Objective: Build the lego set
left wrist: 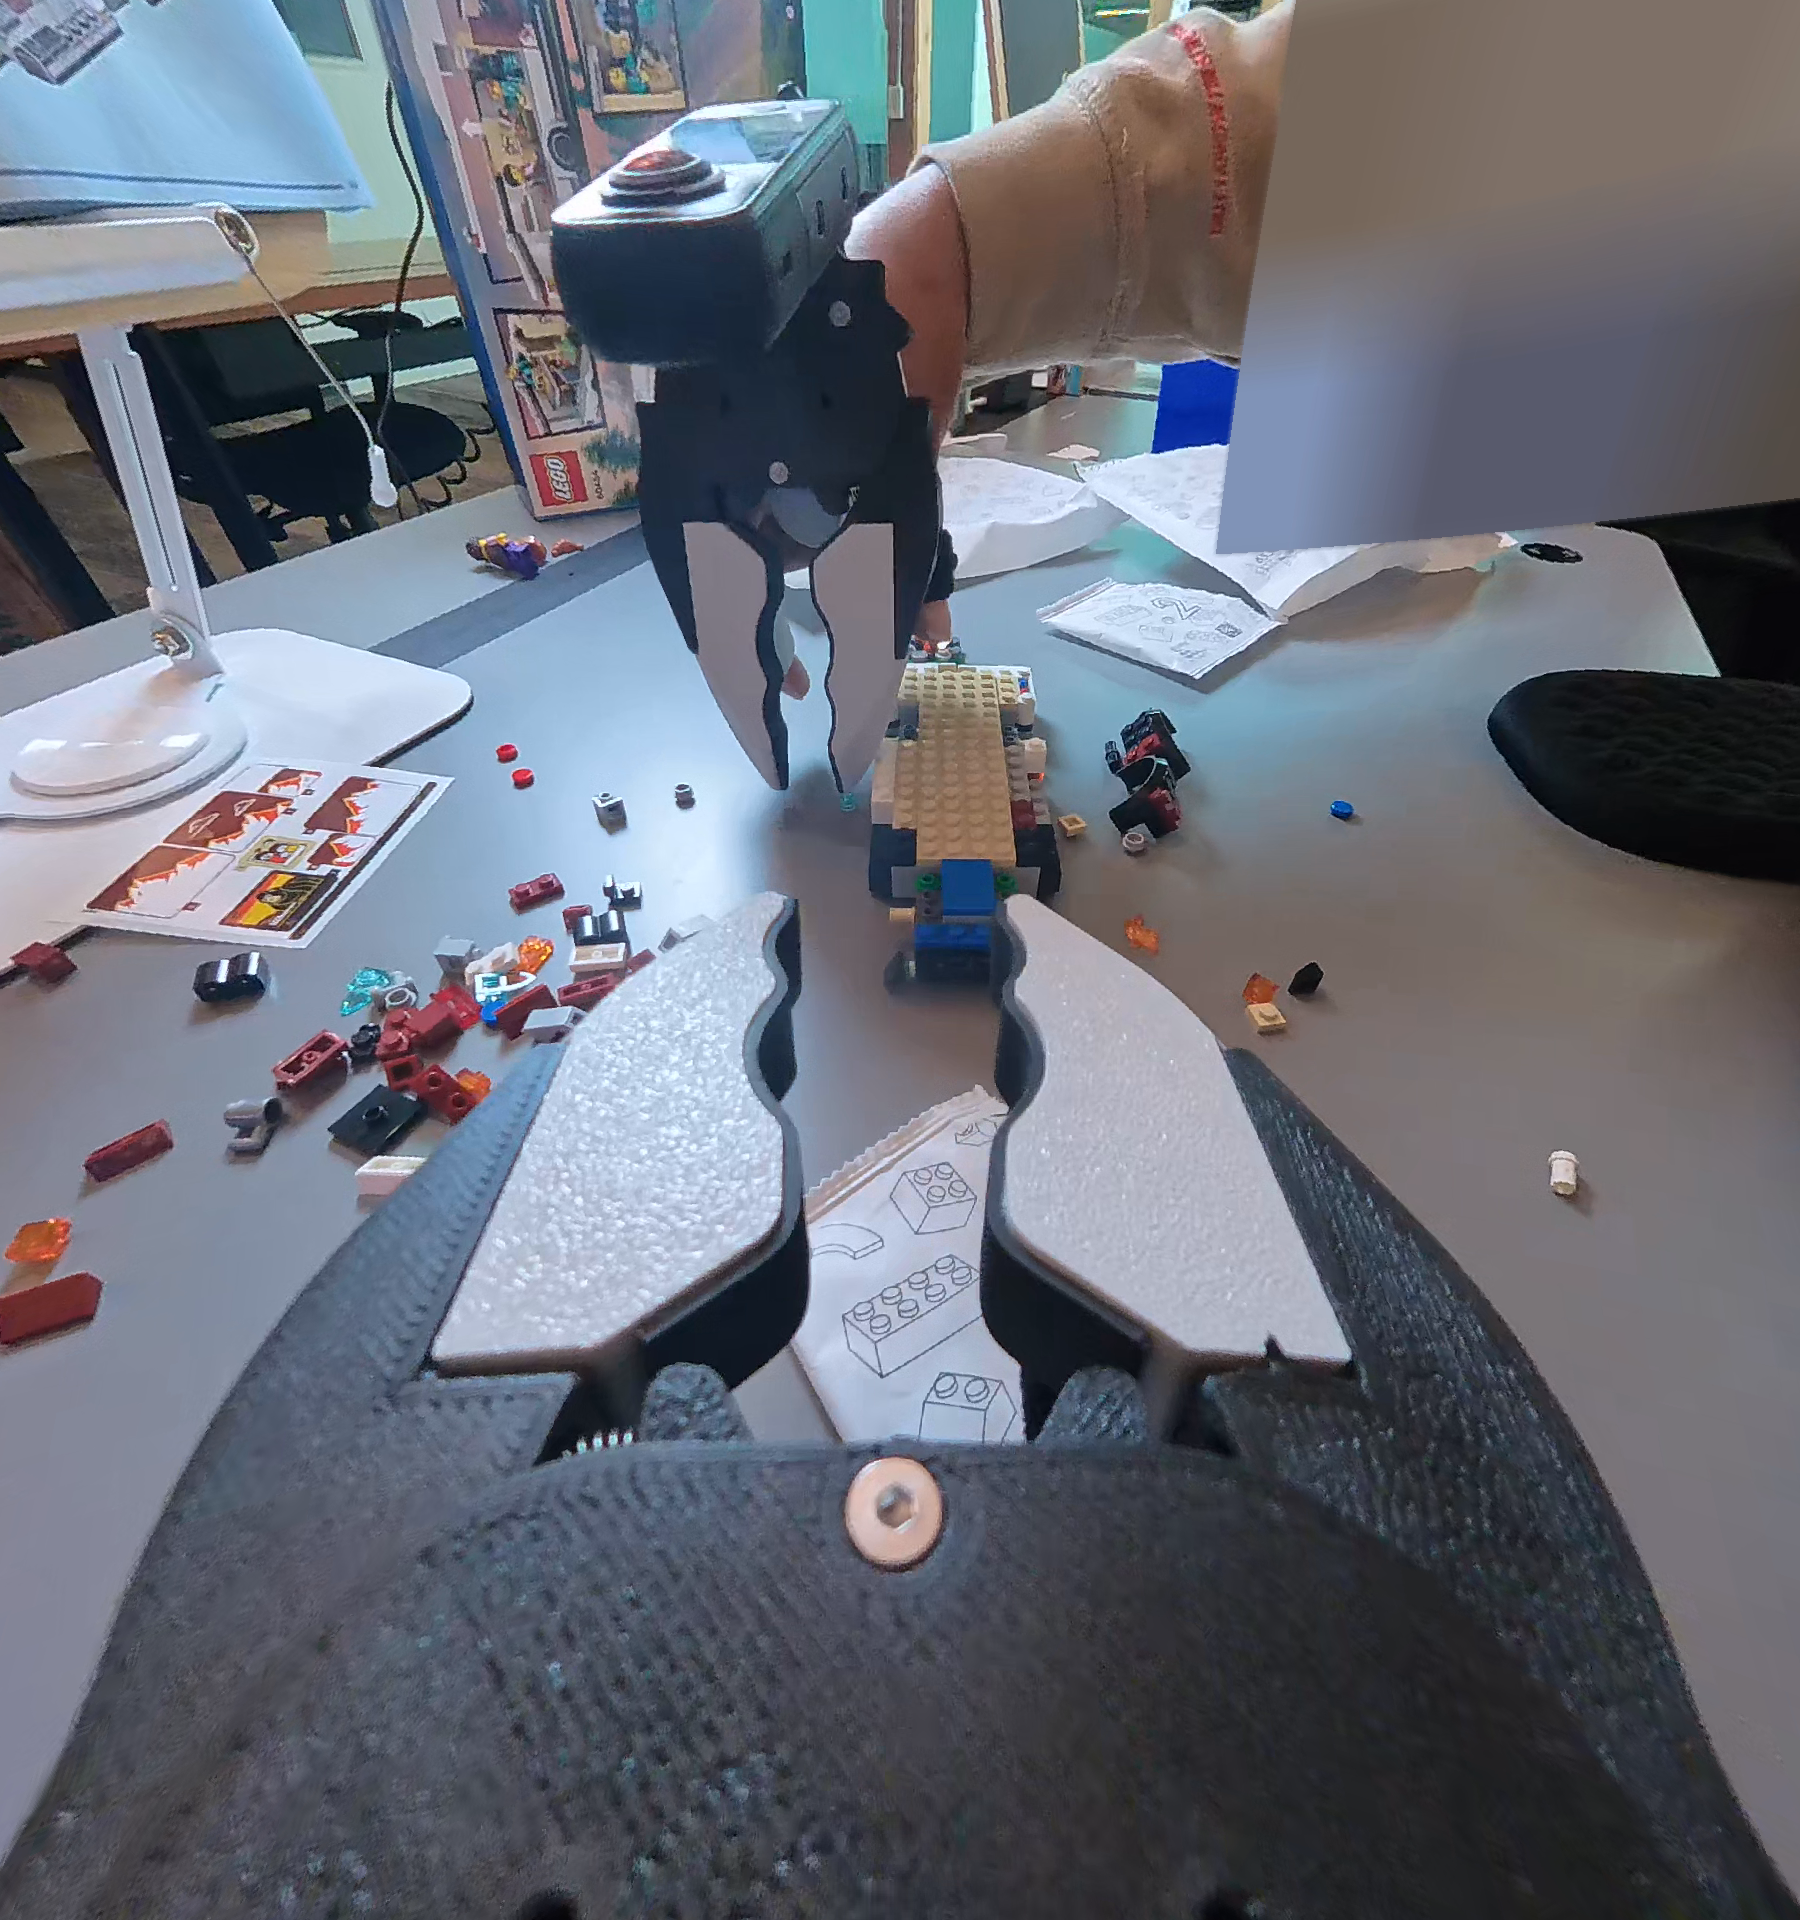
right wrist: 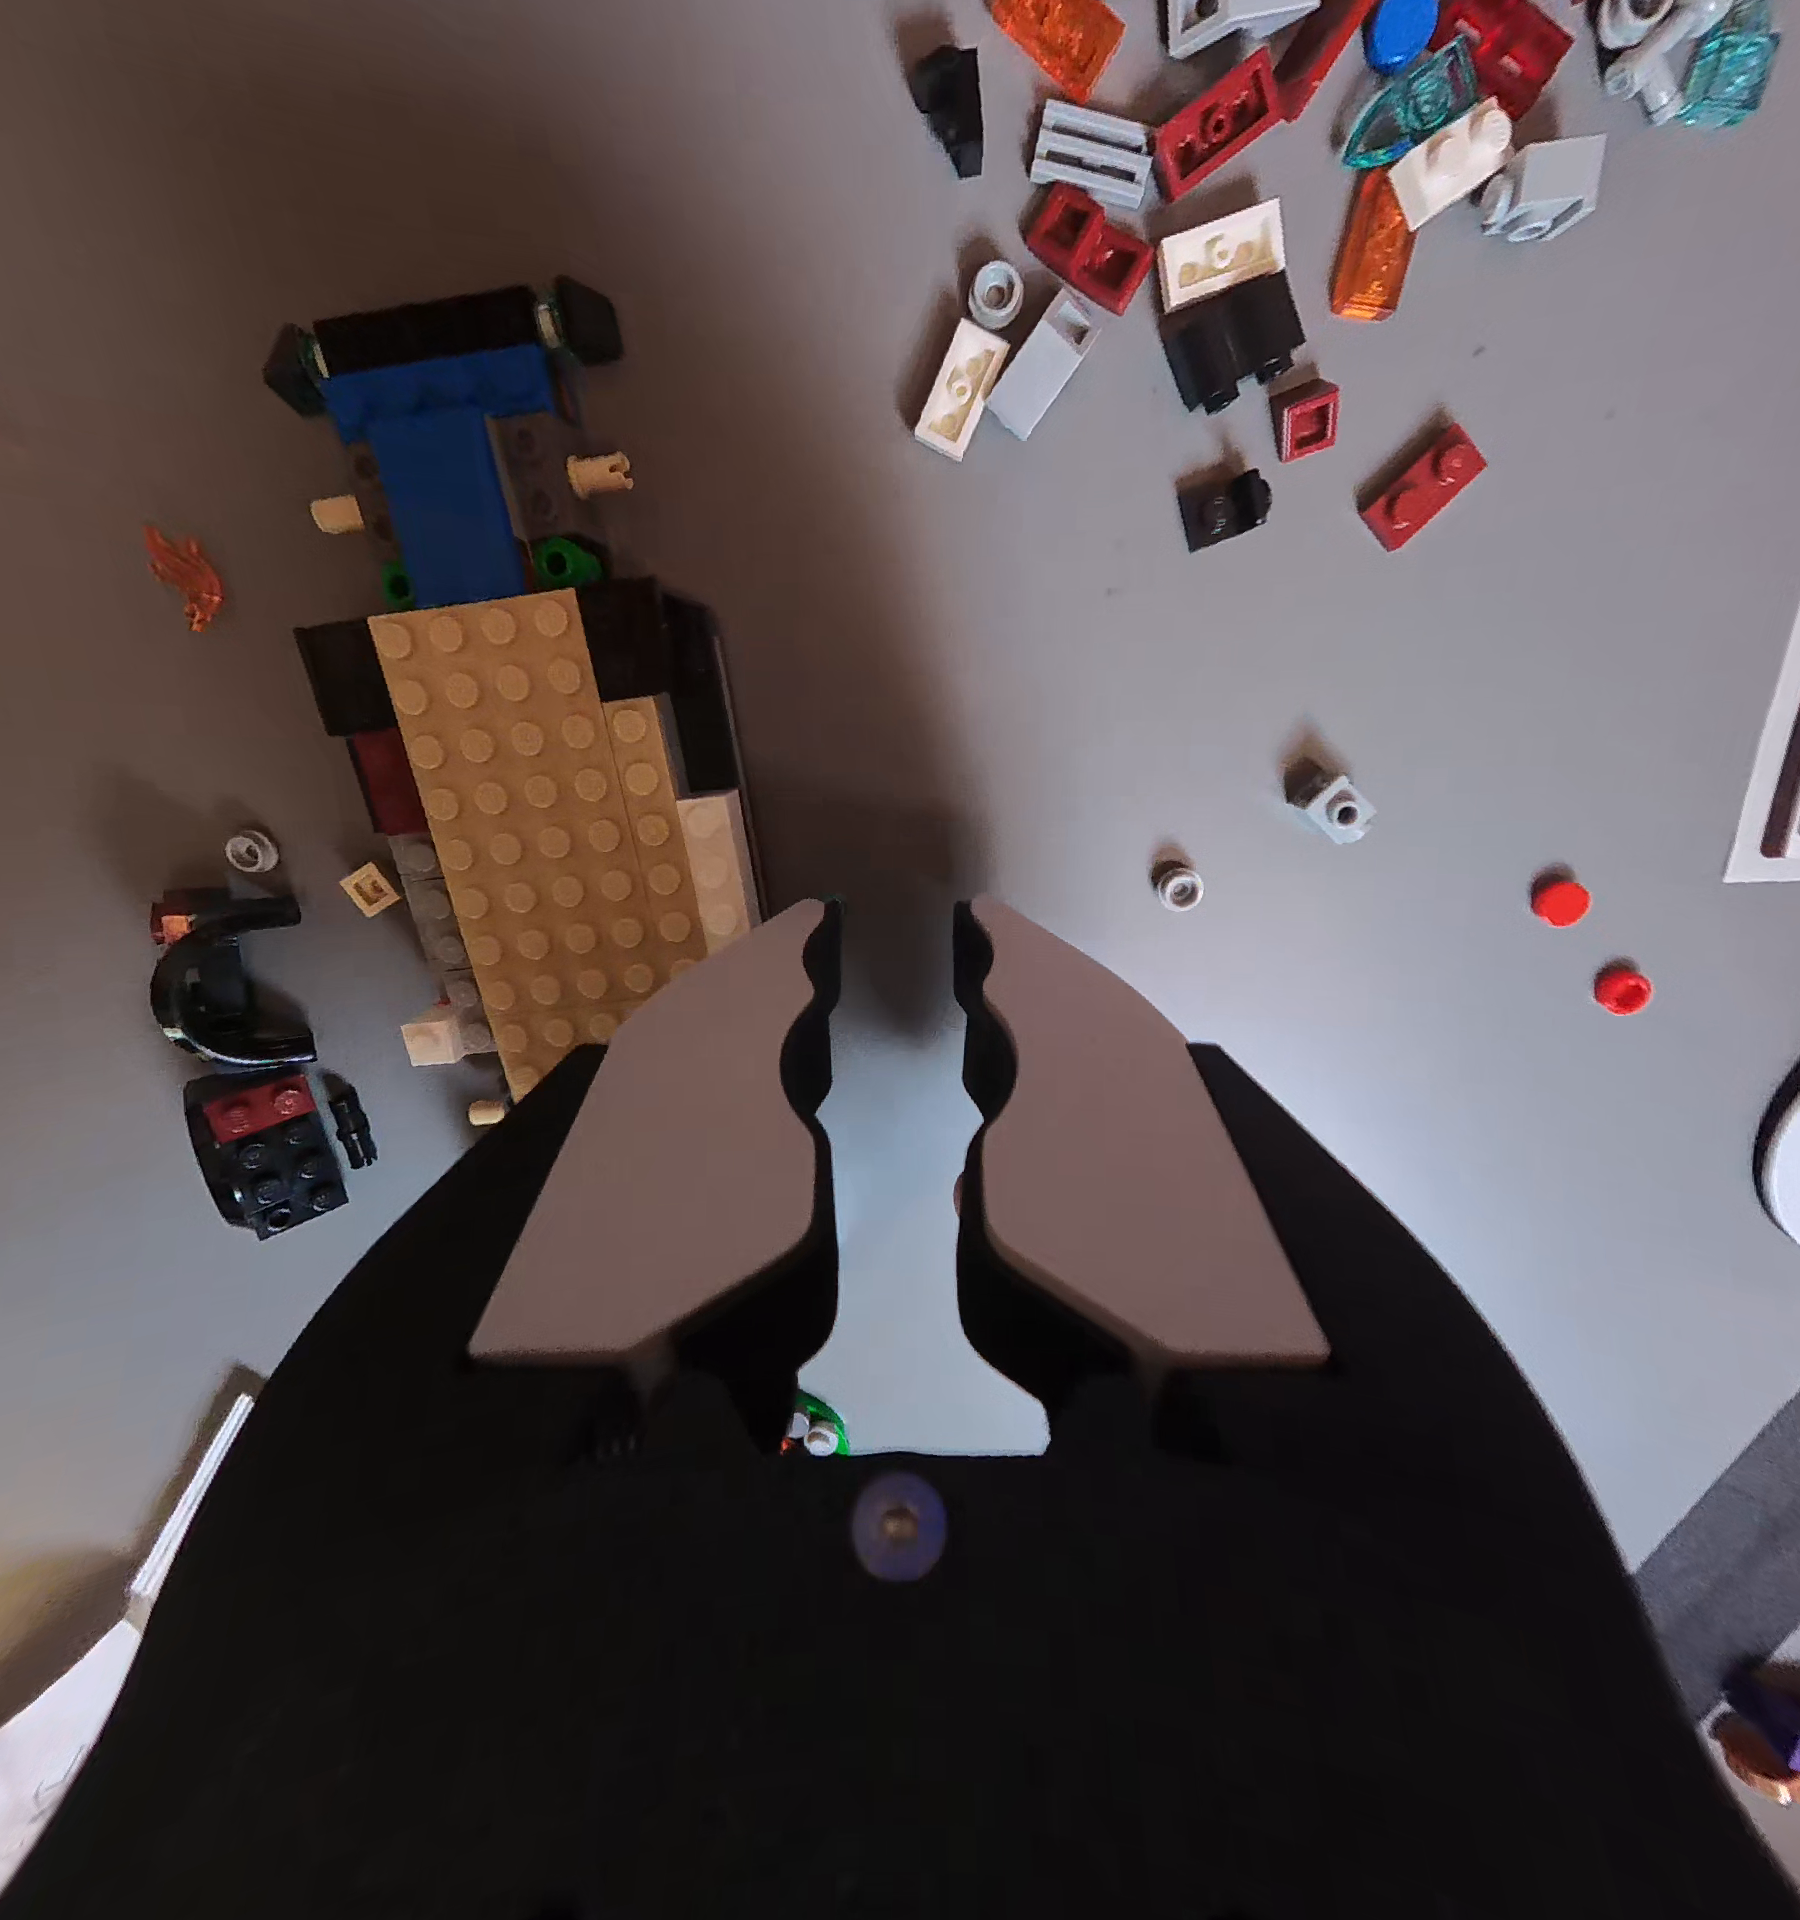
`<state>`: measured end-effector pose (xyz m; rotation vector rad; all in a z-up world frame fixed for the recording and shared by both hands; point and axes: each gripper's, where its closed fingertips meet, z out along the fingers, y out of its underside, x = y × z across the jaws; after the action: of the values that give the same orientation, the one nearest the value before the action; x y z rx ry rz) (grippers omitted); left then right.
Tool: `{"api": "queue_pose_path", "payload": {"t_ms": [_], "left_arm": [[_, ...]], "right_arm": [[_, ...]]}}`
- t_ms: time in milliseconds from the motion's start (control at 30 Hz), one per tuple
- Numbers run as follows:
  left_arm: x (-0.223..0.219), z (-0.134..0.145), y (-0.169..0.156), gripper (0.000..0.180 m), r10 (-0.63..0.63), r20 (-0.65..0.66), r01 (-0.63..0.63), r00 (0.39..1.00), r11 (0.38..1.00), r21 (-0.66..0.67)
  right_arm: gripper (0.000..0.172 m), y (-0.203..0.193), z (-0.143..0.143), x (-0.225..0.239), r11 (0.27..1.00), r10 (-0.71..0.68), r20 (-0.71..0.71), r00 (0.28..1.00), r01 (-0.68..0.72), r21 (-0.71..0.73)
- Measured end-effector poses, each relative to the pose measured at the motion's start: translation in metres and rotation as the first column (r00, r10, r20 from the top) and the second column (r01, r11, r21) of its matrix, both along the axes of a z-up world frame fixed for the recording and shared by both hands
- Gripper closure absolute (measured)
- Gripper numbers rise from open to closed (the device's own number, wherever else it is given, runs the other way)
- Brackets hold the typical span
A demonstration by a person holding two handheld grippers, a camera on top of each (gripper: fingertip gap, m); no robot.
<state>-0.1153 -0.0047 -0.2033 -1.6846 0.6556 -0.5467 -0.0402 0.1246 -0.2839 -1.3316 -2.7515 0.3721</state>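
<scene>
Far left of the left wrist view there's a sticker sheet (left wrist: 252,862) by a white lamp base (left wrist: 200,707), then a scatter of loose bricks (left wrist: 428,1029) lower left on the grey desk (left wrist: 1447,1091). Dead centre sits the tan-topped brick car (left wrist: 963,790). The left claw (left wrist: 901,925) hangs half open at the car's blue nose; I can't tell if a pad touches it. Just above centre, the right claw (left wrist: 811,779) points down, narrowed with nothing between its tips, one tip almost on a tiny teal stud (left wrist: 850,801) beside the car. Risk as I see it: that stud skitters off, or the tip knocks the car sideways.
</scene>
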Motion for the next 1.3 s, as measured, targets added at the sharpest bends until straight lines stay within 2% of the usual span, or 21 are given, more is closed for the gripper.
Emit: {"api": "queue_pose_path", "payload": {"t_ms": [400, 700, 1100, 1300], "left_arm": [[-0.001, -0.003, 0.001, 0.147, 0.002, -0.005, -0.002, 1.000, 1.000, -0.012], [-0.001, -0.004, 0.001, 0.149, 0.003, -0.009, -0.003, 1.000, 1.000, -0.017], [-0.002, -0.005, 0.001, 0.150, 0.002, -0.008, -0.003, 1.000, 1.000, -0.025], [-0.002, -0.005, 0.002, 0.151, 0.006, -0.007, -0.006, 1.000, 1.000, -0.024]], "right_arm": [[0.148, -0.007, 0.002, 0.005, 0.999, 0.036, 0.050, 0.998, -0.034, -0.030], [0.144, -0.003, 0.002, 0.008, 0.995, 0.077, -0.017, 0.997, -0.076, 0.062], [0.164, -0.012, -0.005, 0.004, 0.995, 0.090, -0.059, 0.994, -0.087, 0.049], [0.165, -0.012, 0.004, 0.000, 0.998, 0.053, -0.114, 0.992, -0.048, 0.040]]}}
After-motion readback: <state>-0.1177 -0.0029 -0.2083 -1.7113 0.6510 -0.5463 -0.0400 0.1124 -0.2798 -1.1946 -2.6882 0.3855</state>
